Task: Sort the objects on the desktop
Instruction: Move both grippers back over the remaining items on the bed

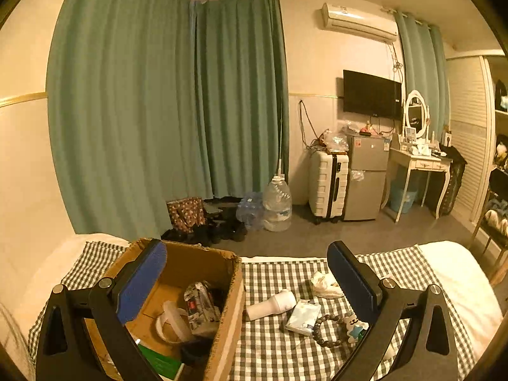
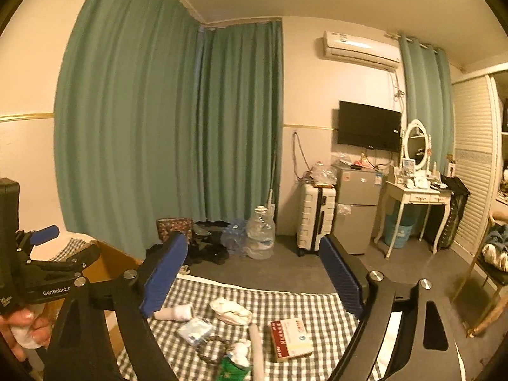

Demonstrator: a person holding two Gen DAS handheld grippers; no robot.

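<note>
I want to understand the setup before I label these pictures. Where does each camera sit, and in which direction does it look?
Left wrist: sits on the left gripper, looking forward over the cardboard box and checked cloth toward the curtains; its own open jaws show.
Right wrist: sits on the right gripper, further right, over the red-and-white box; its open jaws, the left gripper and the left hand show.
Shared: white bottle, bead bracelet, television.
</note>
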